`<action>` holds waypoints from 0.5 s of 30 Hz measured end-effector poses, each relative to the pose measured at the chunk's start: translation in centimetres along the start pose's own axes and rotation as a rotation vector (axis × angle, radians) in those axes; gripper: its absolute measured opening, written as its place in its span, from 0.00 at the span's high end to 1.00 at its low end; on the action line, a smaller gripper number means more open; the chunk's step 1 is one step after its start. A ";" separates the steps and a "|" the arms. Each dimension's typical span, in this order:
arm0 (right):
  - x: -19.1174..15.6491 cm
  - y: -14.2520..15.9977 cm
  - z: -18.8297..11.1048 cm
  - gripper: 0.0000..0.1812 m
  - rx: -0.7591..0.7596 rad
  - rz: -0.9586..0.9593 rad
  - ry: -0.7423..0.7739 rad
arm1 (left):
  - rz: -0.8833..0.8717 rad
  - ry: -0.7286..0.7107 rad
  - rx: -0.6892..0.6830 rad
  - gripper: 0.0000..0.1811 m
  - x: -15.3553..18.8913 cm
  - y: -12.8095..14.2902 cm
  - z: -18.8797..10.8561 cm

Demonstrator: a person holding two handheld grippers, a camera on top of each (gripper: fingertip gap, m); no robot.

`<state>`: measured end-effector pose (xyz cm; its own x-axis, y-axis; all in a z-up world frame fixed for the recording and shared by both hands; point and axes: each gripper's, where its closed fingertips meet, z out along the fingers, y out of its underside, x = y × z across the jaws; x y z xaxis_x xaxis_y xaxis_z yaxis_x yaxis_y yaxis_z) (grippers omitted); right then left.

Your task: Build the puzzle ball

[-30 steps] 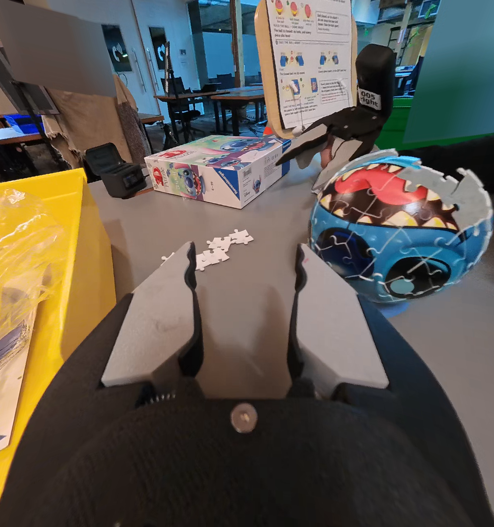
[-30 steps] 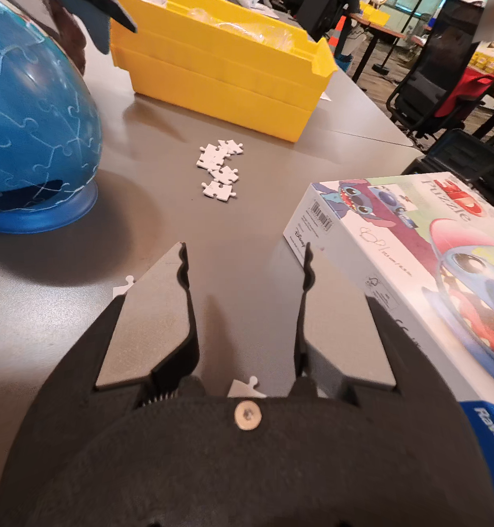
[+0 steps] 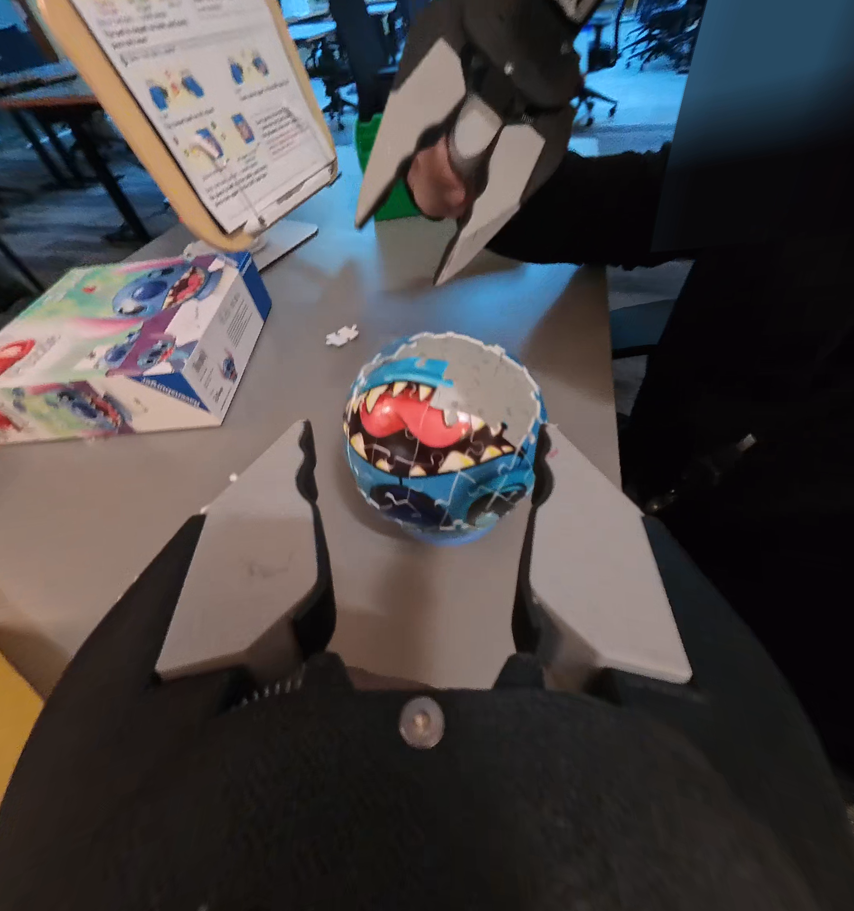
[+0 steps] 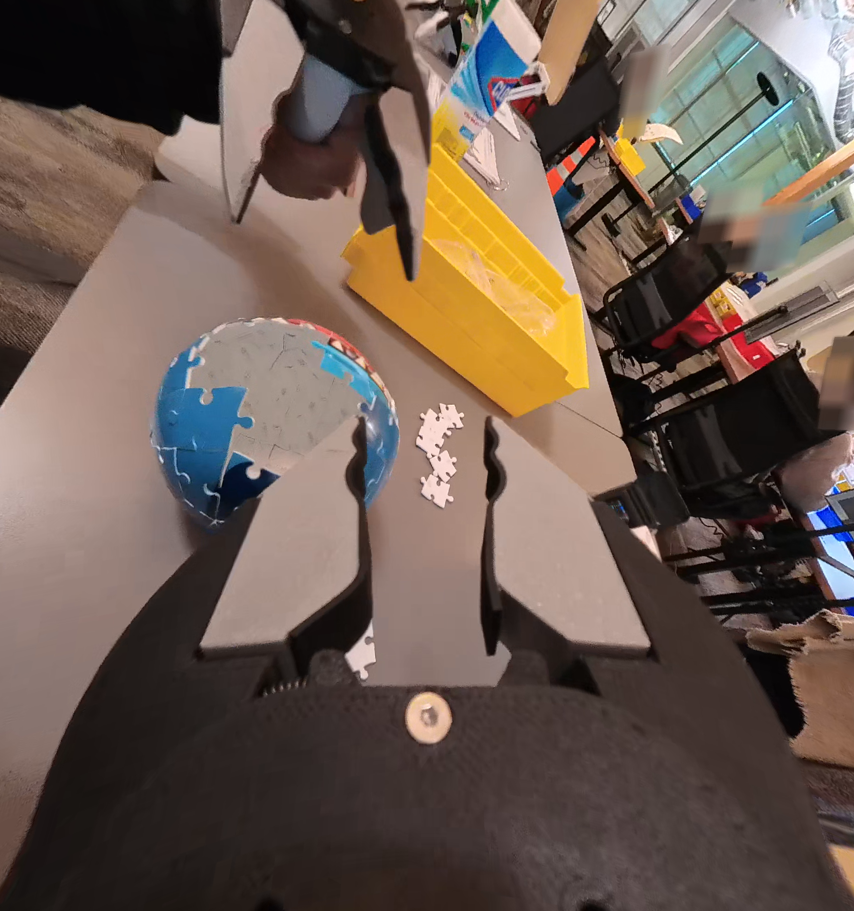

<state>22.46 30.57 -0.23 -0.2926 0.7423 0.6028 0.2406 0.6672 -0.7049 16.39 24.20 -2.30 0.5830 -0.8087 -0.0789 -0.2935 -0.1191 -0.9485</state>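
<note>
Roughly half-built, the puzzle ball (image 3: 442, 443) sits on its blue base on the grey table (image 3: 94, 517), top open, just ahead of the left gripper (image 3: 422, 461); both it and the right gripper (image 4: 422, 461) gape wide, empty. Thin hollow shell, light, likely fragile: hold low by the finished blue side. Loose white pieces (image 4: 439, 456) lie beside it.

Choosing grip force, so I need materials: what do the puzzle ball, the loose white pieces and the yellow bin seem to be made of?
Puzzle ball: probably rigid plastic pieces; printed outside looks glossy, and the open shell holds its curve with a matte grey inside.
Loose white pieces: seemingly the same thin plastic lying blank side up, though card cannot be ruled out.
Yellow bin: moulded plastic, smooth, with ribbed walls.
</note>
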 end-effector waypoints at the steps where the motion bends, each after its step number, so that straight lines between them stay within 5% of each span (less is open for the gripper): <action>1: 0.0 0.0 0.2 0.78 -0.013 -0.006 0.001 | 0.006 0.017 0.016 0.53 -0.1 -0.3 0.3; 5: 1.0 0.4 0.5 0.92 -0.030 0.025 0.013 | 0.016 -0.081 0.008 0.57 -2.3 0.2 1.7; 9: 0.2 1.2 0.6 0.78 -0.053 0.138 -0.111 | 0.005 -0.127 -0.002 0.54 -1.5 0.2 2.3; 15: -1.5 1.0 1.6 0.78 -0.085 0.087 -0.181 | 0.080 -0.008 -0.099 0.50 1.2 -0.2 2.7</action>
<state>21.70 29.98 -2.42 -0.4273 0.7792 0.4586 0.3472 0.6097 -0.7125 19.17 24.83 -3.00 0.5608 -0.8131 -0.1560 -0.4126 -0.1110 -0.9041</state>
